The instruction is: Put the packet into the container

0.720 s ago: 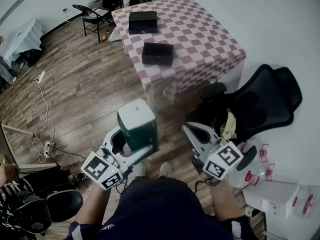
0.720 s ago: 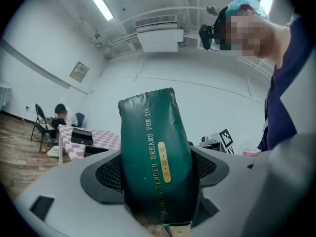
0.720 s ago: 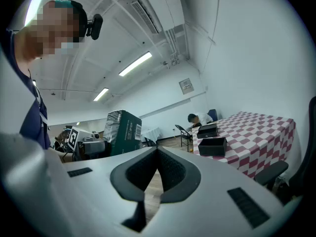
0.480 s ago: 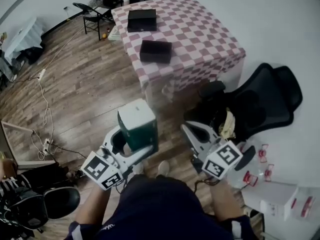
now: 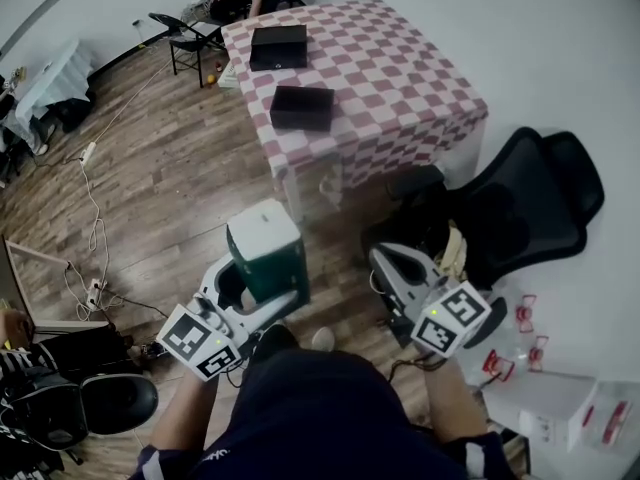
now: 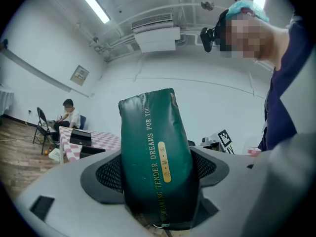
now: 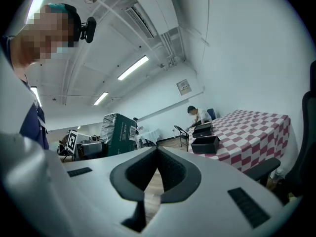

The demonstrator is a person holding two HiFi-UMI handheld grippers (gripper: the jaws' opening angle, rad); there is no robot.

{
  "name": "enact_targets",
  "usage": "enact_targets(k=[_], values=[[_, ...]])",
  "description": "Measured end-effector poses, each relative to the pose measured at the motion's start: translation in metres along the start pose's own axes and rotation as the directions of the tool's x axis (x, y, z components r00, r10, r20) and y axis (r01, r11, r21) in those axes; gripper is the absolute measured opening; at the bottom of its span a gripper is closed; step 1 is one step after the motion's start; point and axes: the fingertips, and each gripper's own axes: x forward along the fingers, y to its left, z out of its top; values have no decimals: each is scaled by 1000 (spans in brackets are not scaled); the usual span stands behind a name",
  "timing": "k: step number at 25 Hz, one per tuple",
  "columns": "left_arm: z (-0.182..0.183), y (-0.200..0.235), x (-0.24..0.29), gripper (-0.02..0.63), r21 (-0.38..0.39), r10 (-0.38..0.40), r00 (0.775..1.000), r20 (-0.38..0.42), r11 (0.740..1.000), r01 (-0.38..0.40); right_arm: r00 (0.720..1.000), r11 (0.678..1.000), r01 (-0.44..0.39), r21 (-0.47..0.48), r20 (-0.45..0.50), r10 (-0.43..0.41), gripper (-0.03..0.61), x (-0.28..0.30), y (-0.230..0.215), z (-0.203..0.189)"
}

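Left tool clamps the green packet upright between widely spread jaws, packet standing at its 12 o'clock; right tool, at 3 o'clock, closed, empty.

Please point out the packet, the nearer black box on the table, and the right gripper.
packet (image 6: 155, 162): left gripper view, middle of its green front face.
black box (image 5: 301, 107): head view, middle of its dark top.
right gripper (image 7: 157, 149): right gripper view, where its closed fingertips meet.
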Motion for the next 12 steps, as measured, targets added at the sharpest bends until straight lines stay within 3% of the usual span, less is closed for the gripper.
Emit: enact_targets(k=[7, 12], values=[[-3, 19, 24, 437, -2, 3, 1000, -2, 1000, -3, 1000, 1000, -7, 4, -12, 7, 15, 14, -26, -2], [-3, 55, 47, 437, -6, 6, 1000, 0, 1000, -6, 1000, 1000, -9, 7, -30, 9, 15, 44, -53, 1]])
